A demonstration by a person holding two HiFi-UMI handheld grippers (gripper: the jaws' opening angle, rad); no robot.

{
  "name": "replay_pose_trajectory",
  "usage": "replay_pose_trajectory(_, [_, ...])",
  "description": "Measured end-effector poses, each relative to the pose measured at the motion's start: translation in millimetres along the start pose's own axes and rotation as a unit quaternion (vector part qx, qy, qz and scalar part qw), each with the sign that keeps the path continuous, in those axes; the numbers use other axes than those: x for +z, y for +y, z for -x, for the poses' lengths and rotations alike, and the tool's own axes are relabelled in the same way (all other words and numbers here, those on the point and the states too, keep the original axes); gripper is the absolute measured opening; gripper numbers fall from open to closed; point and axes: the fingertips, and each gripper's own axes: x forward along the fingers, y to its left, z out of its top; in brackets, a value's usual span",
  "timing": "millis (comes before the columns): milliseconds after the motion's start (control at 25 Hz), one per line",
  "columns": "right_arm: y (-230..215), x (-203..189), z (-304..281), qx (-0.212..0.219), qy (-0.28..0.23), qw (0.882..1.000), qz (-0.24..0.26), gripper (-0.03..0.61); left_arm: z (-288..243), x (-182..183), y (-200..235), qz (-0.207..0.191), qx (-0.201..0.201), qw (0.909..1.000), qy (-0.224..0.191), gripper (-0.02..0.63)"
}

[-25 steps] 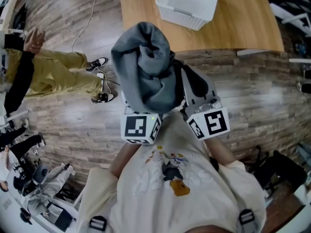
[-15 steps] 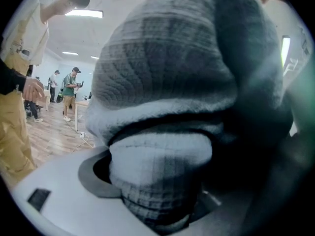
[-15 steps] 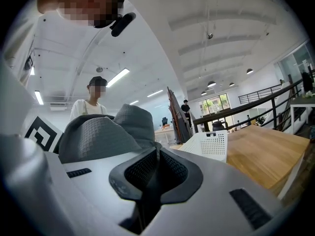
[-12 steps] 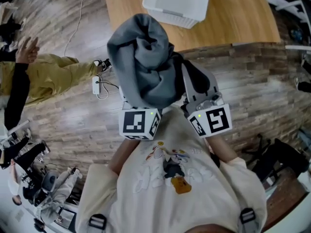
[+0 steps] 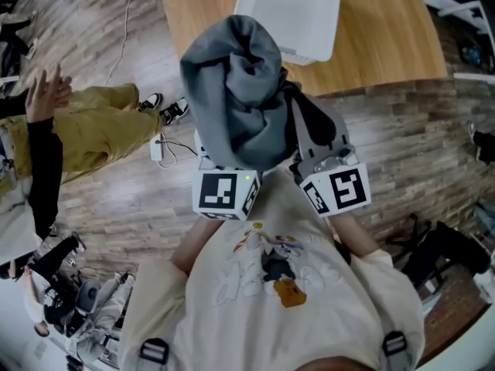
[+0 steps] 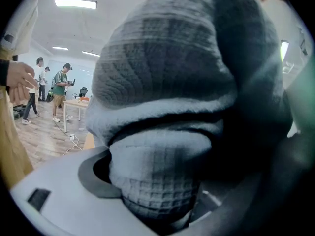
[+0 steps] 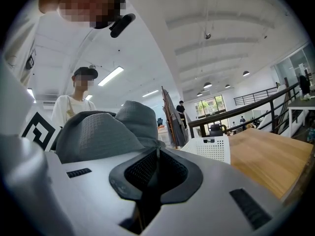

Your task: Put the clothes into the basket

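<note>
clothes [image 5: 236, 91]: one grey bundle, bunched up and held in the air in front of the person's chest; not yet in the basket [image 5: 290, 10].
left gripper [image 6: 152, 195]: fingers [image 6: 64, 195] clamped on a thick fold of the grey knit; the bundle's weight is judged to be carried here.
right gripper [image 7: 156, 173]: fingers [image 7: 138, 173] pressed together, nothing seen between them; held just beside the bundle on its right.
key relation: basket lies straight ahead of both grippers, beyond the bundle. The bundle's long axis runs from the fingers towards the basket. Its far end overlaps the basket's near rim in the head view; the height above the rim cannot be told.
nearer hand: left, since the load is held there.
surface: basket is set on a wooden bench [image 5: 387, 29], near its front edge. The bundle is mostly over the plank floor [image 5: 402, 137].
room: open hall; a person in yellow trousers [image 5: 93, 122] is on the floor to the left, well apart from the path.
next move (judged): carried forward over the rim, then released.
</note>
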Motion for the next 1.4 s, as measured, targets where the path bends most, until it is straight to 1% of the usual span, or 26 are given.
replay_pose_trajectory(200, [-12, 9, -32, -0.015, -0.001, 1.000, 0.001, 0.031, -31, 12, 15, -0.013, -0.022, 0.9997, 0.003, 0.410])
replay_pose_trajectory(320, [-14, 12, -46, -0.026, -0.004, 1.000, 0.000, 0.031, -43, 17, 25, -0.011, -0.030, 0.9994, 0.011, 0.410])
replay_pose_trajectory(480, [-20, 22, -60, -0.040, -0.012, 0.999, 0.000, 0.031, -61, 18, 31, -0.020, -0.061, 0.9969, 0.046, 0.413])
replay_pose_trajectory(600, [-28, 30, -69, -0.060, -0.018, 0.998, 0.007, 0.031, -77, 20, 36, -0.023, -0.076, 0.9952, 0.057, 0.413])
replay_pose_trajectory(720, [-33, 32, -74, -0.073, -0.021, 0.997, 0.009, 0.031, -86, 26, 40, -0.021, -0.086, 0.9945, 0.056, 0.413])
replay_pose_trajectory(880, [-34, 33, -75, -0.087, -0.031, 0.996, -0.009, 0.031, -93, 35, 37, -0.024, -0.103, 0.9931, 0.051, 0.413])
replay_pose_trajectory(1000, [-32, 35, -82, -0.097, -0.037, 0.995, 0.002, 0.031, -100, 40, 41, -0.025, -0.111, 0.9924, 0.046, 0.413])
replay_pose_trajectory(1120, [-32, 36, -83, -0.102, -0.038, 0.994, 0.007, 0.031, -105, 41, 45, -0.026, -0.115, 0.9919, 0.049, 0.413])
replay_pose_trajectory(1400, [-41, 49, -78, -0.101, -0.045, 0.994, 0.011, 0.031, -113, 55, 31, -0.029, -0.122, 0.9912, 0.042, 0.413])
